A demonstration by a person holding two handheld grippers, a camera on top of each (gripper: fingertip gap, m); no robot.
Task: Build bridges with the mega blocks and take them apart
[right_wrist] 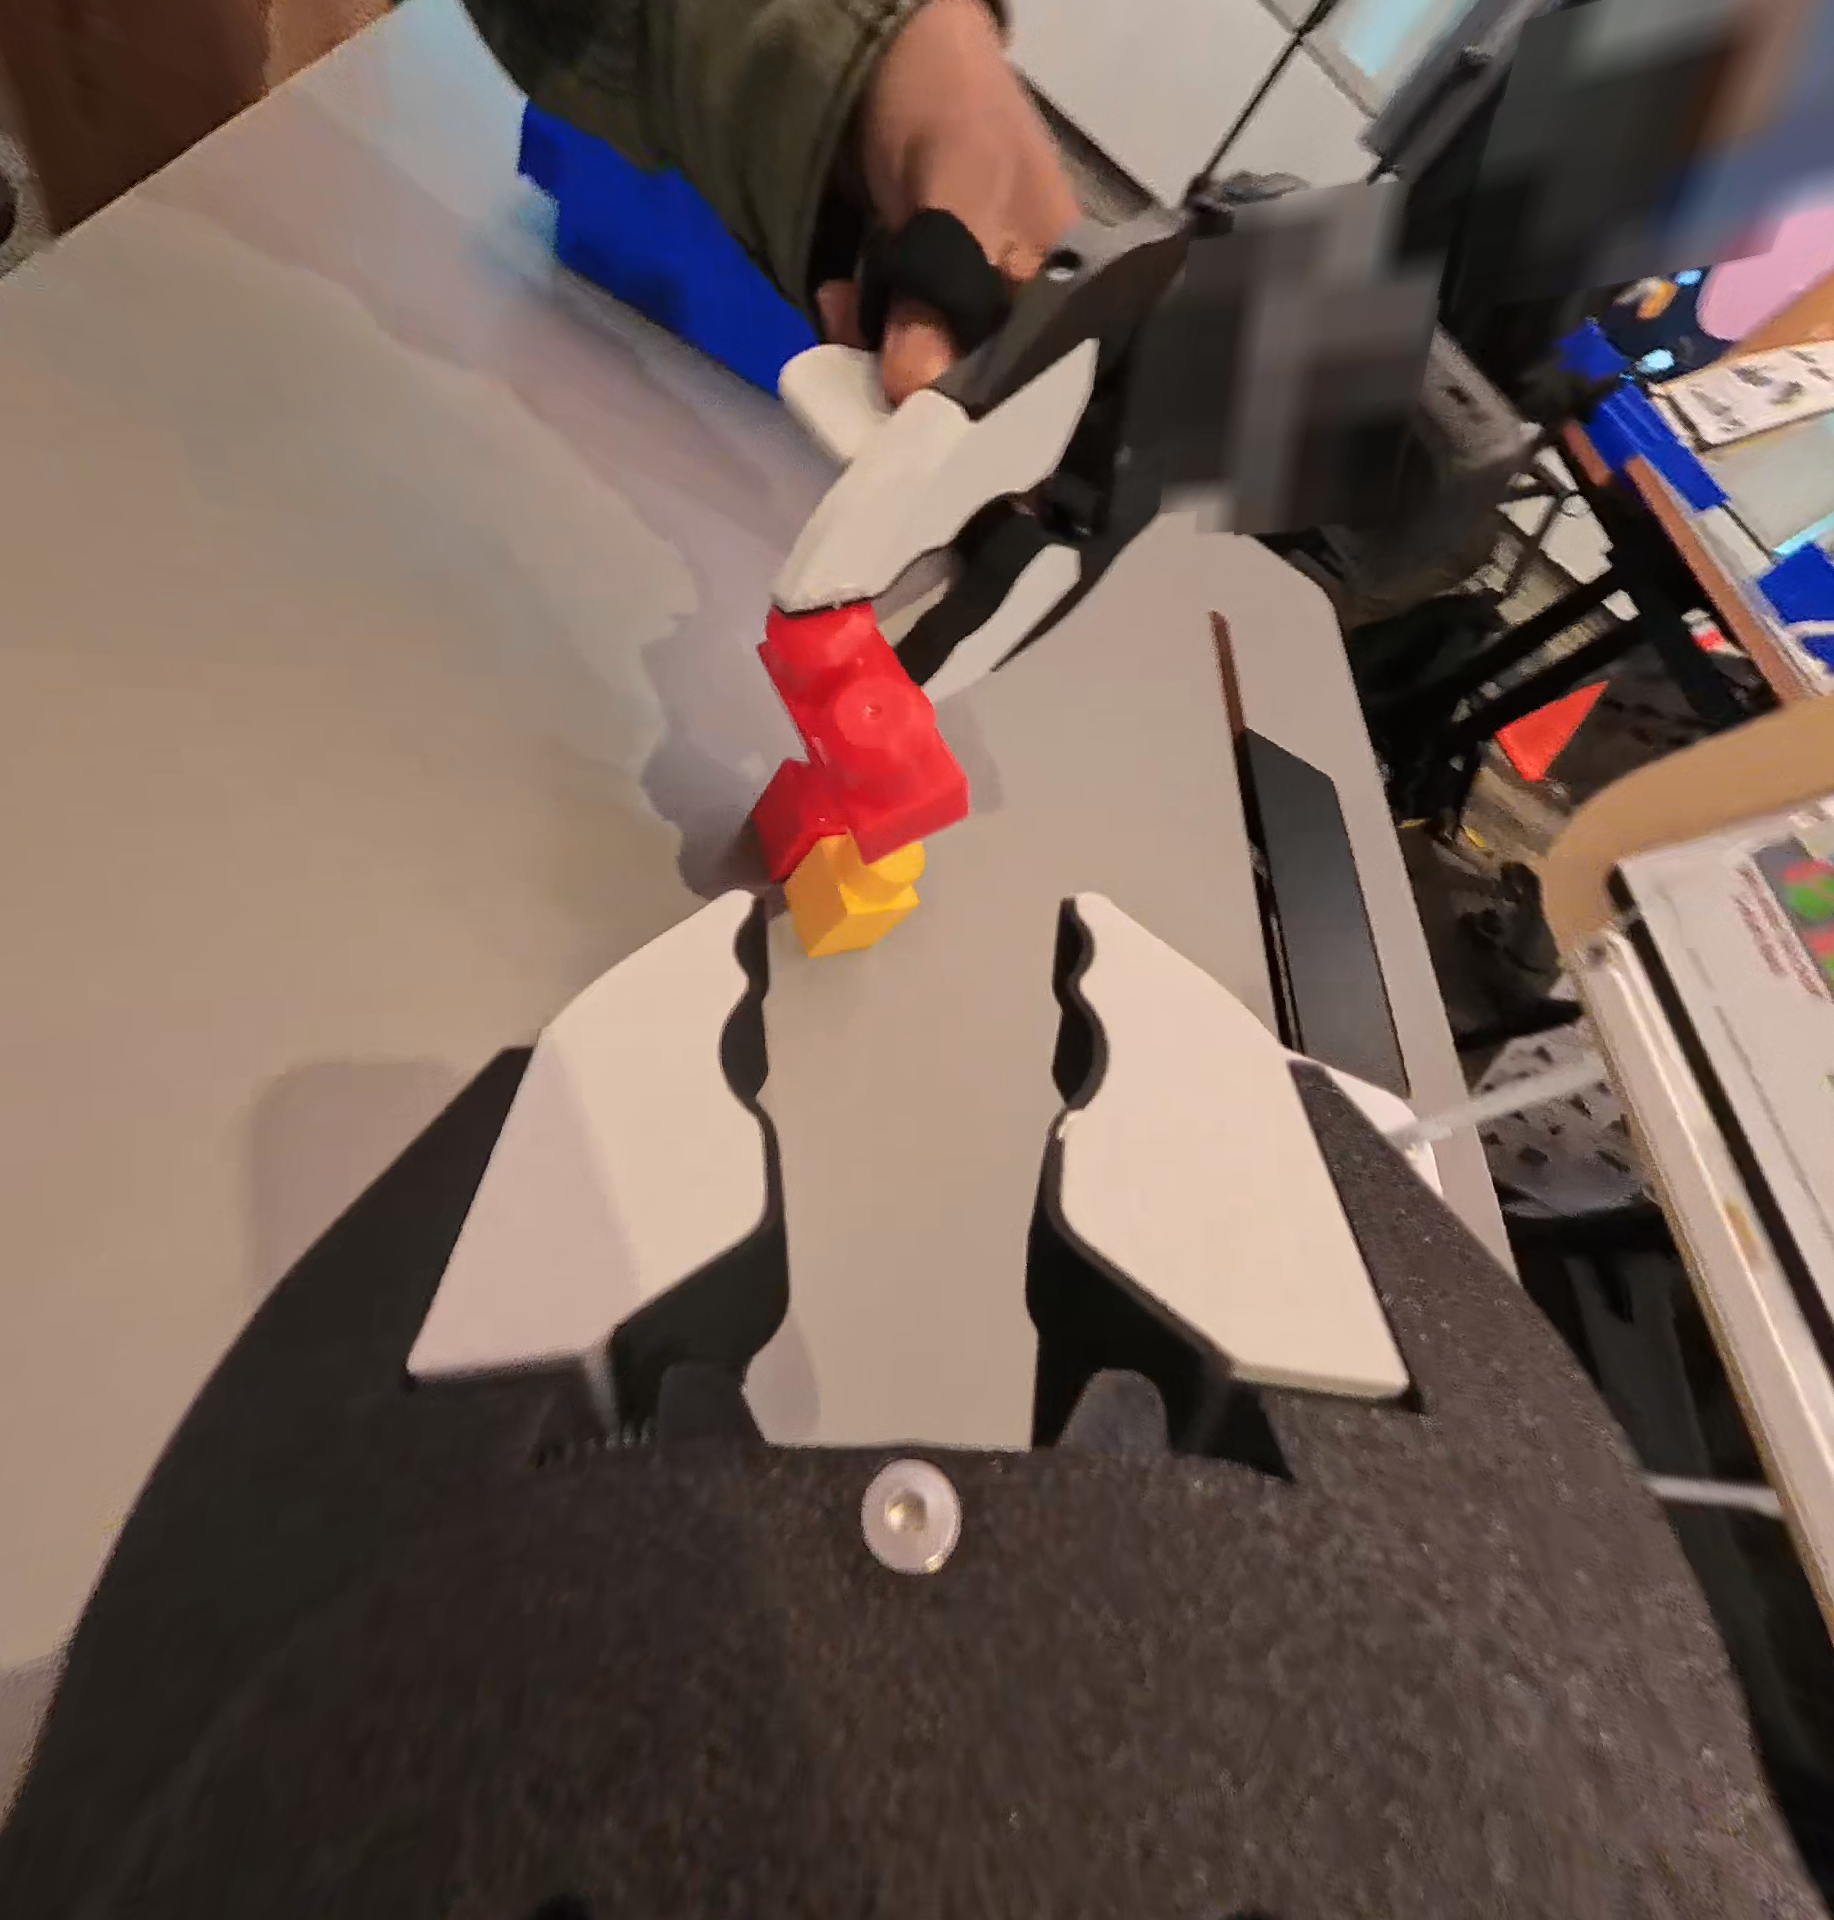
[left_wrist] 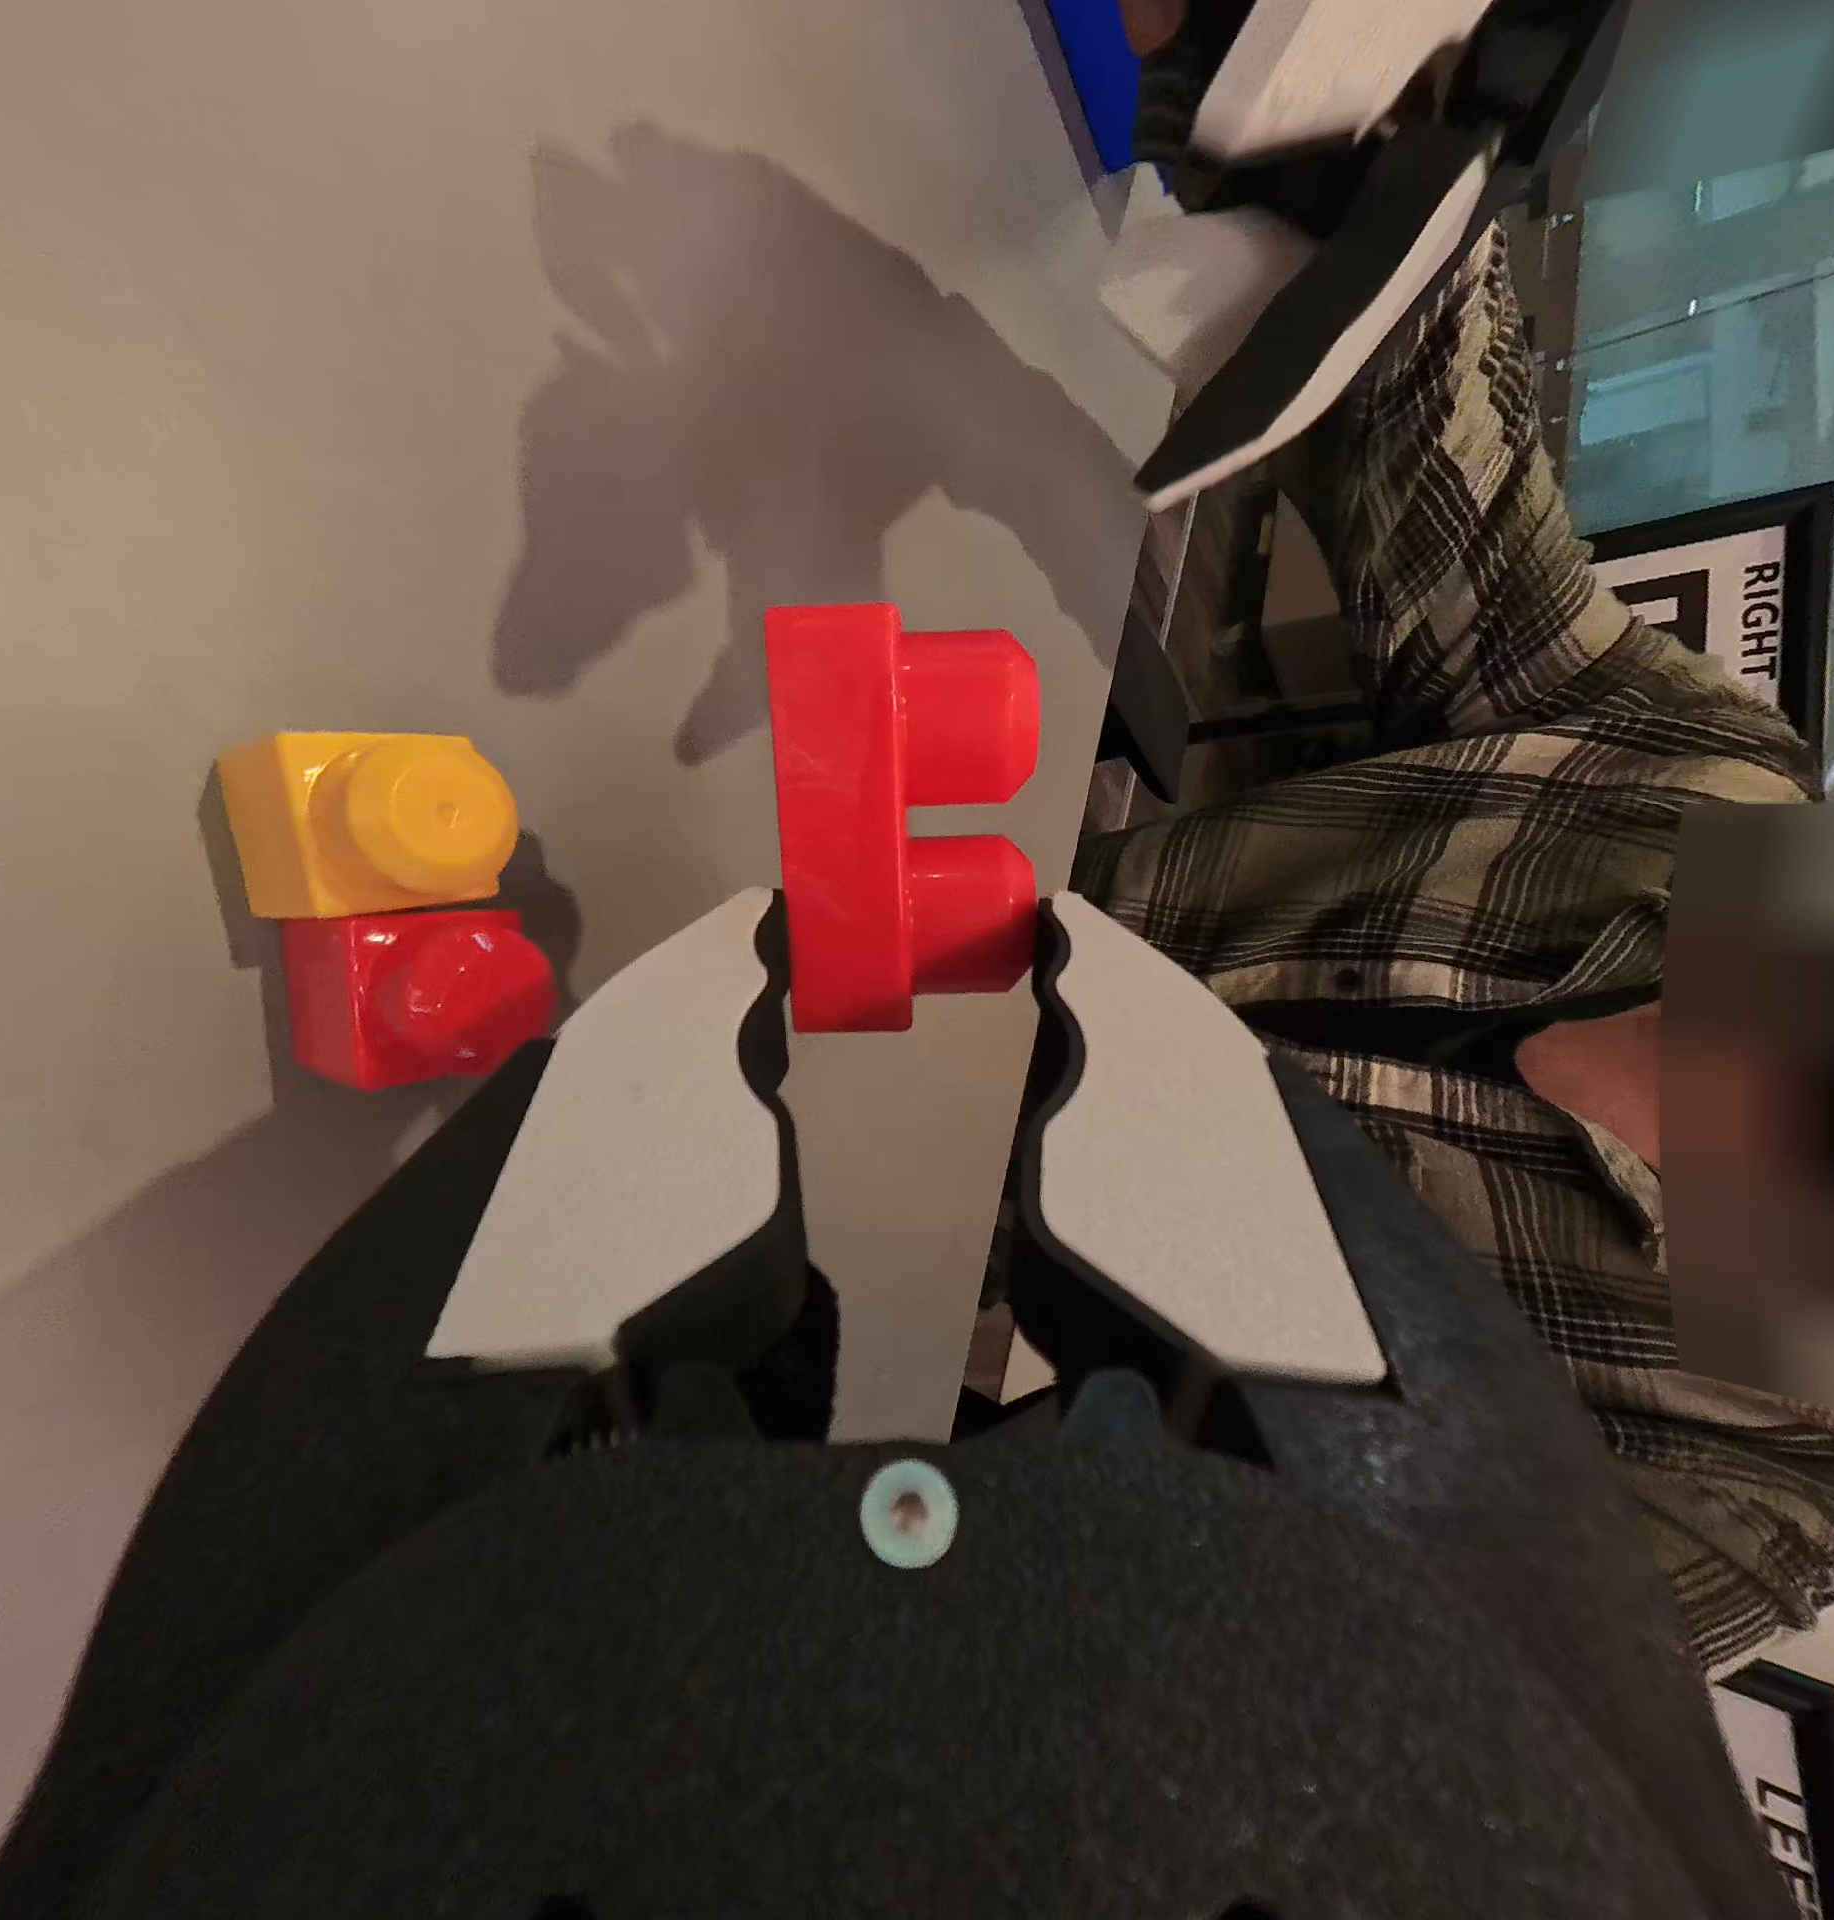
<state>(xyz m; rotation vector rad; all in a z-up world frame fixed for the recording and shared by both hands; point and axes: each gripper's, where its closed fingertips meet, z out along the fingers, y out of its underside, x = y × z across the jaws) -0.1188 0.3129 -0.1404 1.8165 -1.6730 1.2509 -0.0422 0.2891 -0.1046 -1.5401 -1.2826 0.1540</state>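
Black foam-textured housing fills the bottom of both wrist views, and from it the pale fingers of each pair of tongs reach forward. Largest of all beyond that is the grey worktop (right_wrist: 269, 644), smooth and bare apart from a small cluster of blocks and the shadows thrown across it. A person's plaid sleeve (left_wrist: 1412, 935) crosses the right side of the left wrist view, and in the right wrist view a hand (right_wrist: 954, 208) grips the handle of the far tool. The left tongs (left_wrist: 902, 914) are clamped on a red two-stud block (left_wrist: 851, 821), one fingertip pressed against its flat base and the other against the end of a stud, so the block is held clear of the worktop with its studs pointing sideways in that view. In the right wrist view the same left tongs (right_wrist: 871, 613) come in from above with the red two-stud block (right_wrist: 871, 738) just over the other pieces. The right tongs (right_wrist: 908, 914) stand apart with nothing between them, low over the worktop and just beside the blocks. On the worktop sit a small red block (left_wrist: 414, 997) and a small yellow block (left_wrist: 362, 821), each with one stud, touching side by side. A blue bin (right_wrist: 643, 239) lies at the worktop's far edge.
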